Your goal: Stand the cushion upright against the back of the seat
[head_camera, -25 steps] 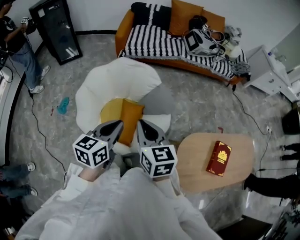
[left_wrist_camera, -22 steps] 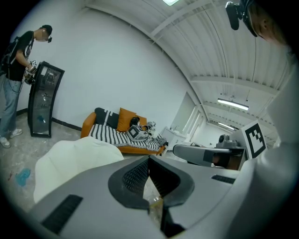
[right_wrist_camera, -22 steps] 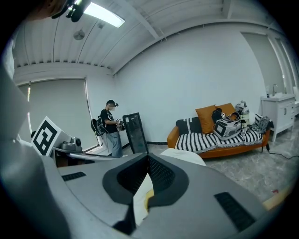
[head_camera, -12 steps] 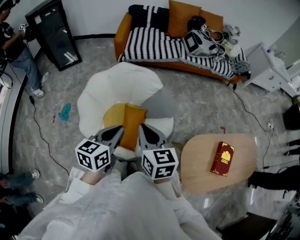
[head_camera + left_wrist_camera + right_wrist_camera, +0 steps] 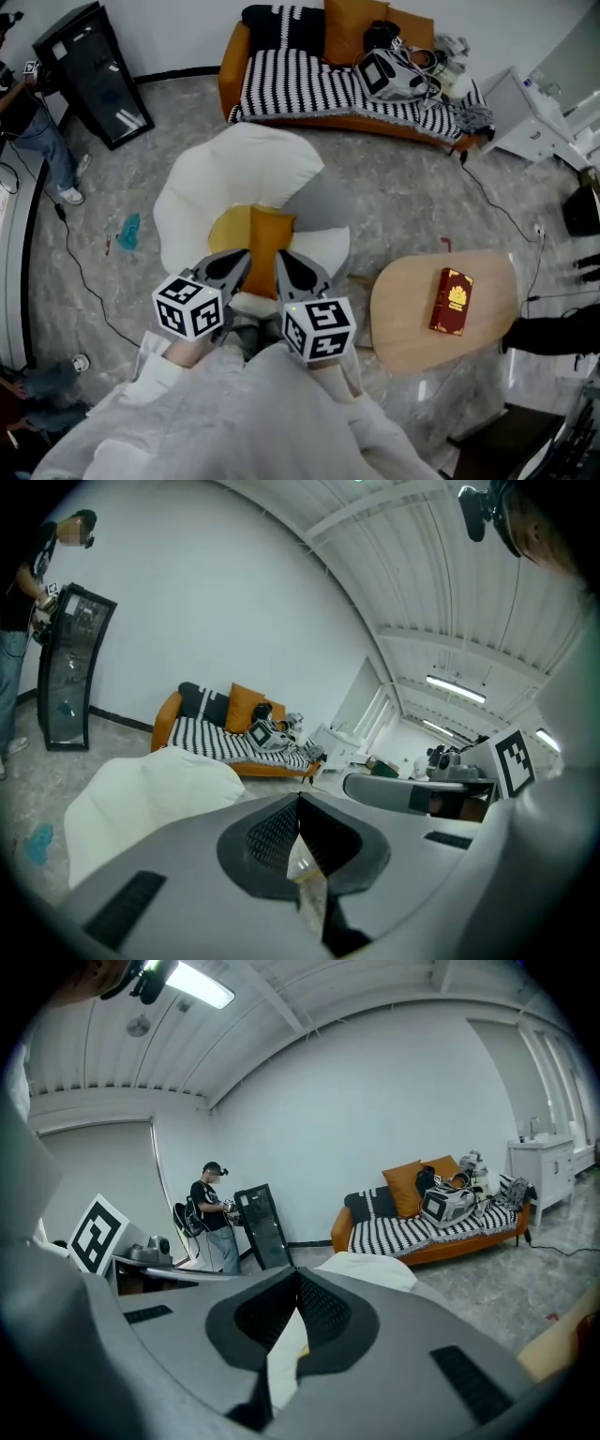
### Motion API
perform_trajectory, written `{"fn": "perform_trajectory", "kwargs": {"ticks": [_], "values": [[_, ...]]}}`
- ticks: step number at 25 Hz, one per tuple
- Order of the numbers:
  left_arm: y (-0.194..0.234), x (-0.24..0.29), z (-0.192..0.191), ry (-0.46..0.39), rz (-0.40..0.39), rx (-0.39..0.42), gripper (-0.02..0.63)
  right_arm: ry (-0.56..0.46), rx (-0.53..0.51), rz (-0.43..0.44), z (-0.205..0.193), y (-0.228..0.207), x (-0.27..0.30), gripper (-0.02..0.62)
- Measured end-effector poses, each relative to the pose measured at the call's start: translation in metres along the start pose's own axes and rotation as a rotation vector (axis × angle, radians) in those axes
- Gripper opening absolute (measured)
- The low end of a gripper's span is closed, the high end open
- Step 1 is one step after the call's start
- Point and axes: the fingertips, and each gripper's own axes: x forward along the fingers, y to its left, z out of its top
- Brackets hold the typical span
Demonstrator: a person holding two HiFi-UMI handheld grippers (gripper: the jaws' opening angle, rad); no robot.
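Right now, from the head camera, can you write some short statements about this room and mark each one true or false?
1. The left hand-held gripper and the right hand-held gripper are both shut and empty. True.
2. The red book lies on the sofa. False: it lies on the wooden table.
3. The orange cushion is on the white seat, just ahead of both grippers. True.
4. A plain green blanket covers the sofa. False: the cover there is a black-and-white striped blanket.
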Motion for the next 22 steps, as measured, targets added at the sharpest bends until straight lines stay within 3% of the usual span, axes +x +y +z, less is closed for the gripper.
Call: {"fn": "perform_trajectory", "kwargs": {"ticks": [9,22], "values": [[0.017,-0.007,-0.014,0.038,-0.044,0.005,0.006,-0.001,0.019,-0.048,-0.015,0.009,0.005,0.012],[0.013,0.007,-0.016,0.051,-0.077,-0.023,0.006,0.023,0.033,-0.050,-0.018,-0.004,0.004,0.012]]}}
